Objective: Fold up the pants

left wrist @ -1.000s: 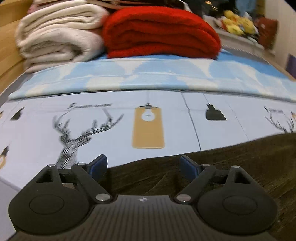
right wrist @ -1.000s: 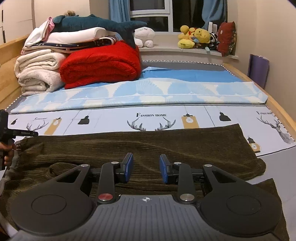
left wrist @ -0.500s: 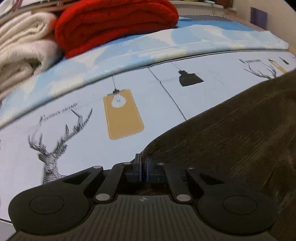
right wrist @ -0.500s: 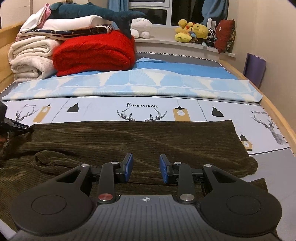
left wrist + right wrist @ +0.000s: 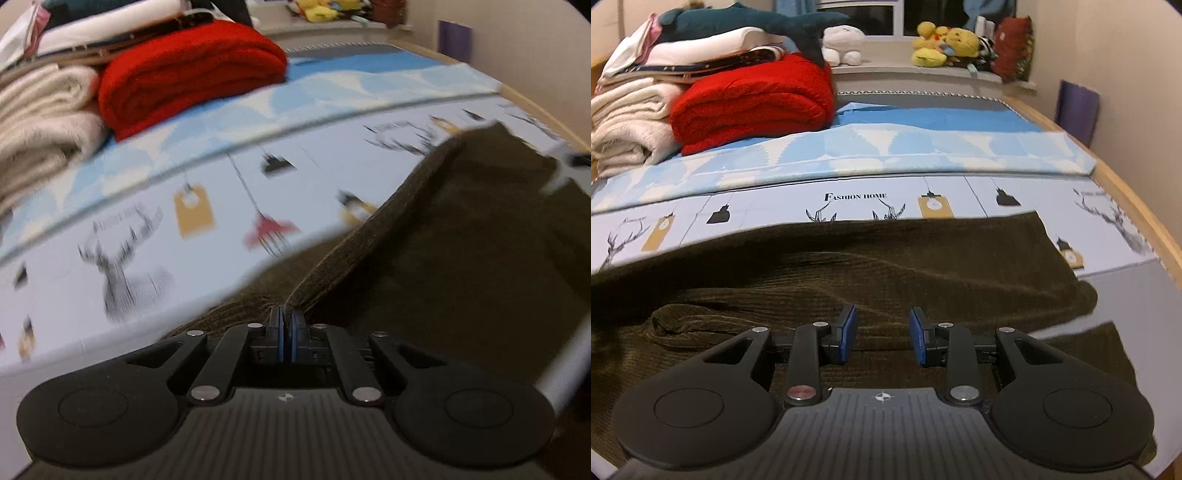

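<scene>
Pants point(image 5: 871, 266): dark olive corduroy, spread across the near part of the bed's printed sheet point(image 5: 1015, 184), long axis running side to side in the right wrist view. One leg lies flat toward the far side, its end near the sheet's right edge; a second strip of the same fabric shows at lower right with a gap of grey sheet between. There's a rumpled bulge in the cloth left of centre.

Your left gripper point(image 5: 285, 328) has its blue pads pressed together on an edge of the pants point(image 5: 461, 240). The pinched fabric rises from the jaws as a taut ridge running up and to the right, lifted off the sheet. That view is motion-blurred, so fine detail is not readable.

Your right gripper point(image 5: 882, 334) sits low over the middle of the pants, jaws apart, nothing between the pads. Can't tell whether the fingers touch the cloth.

Further back: a folded red blanket point(image 5: 753, 103) beside a stack of cream blankets point(image 5: 628, 122) at the far left of the bed, a plush shark point(image 5: 746, 22) on top of the pile, and yellow plush toys point(image 5: 945, 44) on the window ledge
</scene>
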### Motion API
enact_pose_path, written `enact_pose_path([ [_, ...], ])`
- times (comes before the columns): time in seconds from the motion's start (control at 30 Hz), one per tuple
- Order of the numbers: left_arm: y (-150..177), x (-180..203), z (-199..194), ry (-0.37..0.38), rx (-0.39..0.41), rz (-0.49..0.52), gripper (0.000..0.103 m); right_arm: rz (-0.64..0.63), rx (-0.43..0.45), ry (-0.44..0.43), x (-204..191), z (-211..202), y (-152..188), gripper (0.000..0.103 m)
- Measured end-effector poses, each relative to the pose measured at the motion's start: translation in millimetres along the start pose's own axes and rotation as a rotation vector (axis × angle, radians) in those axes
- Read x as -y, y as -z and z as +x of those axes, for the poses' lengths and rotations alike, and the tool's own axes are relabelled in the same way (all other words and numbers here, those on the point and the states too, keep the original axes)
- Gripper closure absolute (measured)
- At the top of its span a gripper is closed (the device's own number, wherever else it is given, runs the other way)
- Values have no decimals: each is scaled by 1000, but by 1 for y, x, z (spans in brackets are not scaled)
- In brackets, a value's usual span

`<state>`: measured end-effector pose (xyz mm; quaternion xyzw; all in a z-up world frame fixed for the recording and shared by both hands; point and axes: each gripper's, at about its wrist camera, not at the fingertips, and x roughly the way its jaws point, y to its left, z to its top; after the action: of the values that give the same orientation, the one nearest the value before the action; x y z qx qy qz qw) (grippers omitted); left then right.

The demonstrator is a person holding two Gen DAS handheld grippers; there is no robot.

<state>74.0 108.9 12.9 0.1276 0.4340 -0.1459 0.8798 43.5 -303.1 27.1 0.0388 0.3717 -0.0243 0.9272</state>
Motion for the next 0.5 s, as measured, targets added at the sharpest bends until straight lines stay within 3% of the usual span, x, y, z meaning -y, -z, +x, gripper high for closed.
enact_pose_path([
  [0.17,60,13,-16,63,-103,-97,98,45,-21,4,7,-6,12,70],
  [0.2,66,2,-18,54,-103,-178,96,58,-21,3,9,-7,13,70],
  [0.27,74,-27,-24,62,-88,-387,63,85,-20,2,13,-8,14,70],
  [0.37,93,-61,-21,135,-110,-643,59,138,-13,4,20,-8,13,70],
  [0.5,108,-77,4,148,-226,-787,55,227,-5,-5,30,-6,13,70],
])
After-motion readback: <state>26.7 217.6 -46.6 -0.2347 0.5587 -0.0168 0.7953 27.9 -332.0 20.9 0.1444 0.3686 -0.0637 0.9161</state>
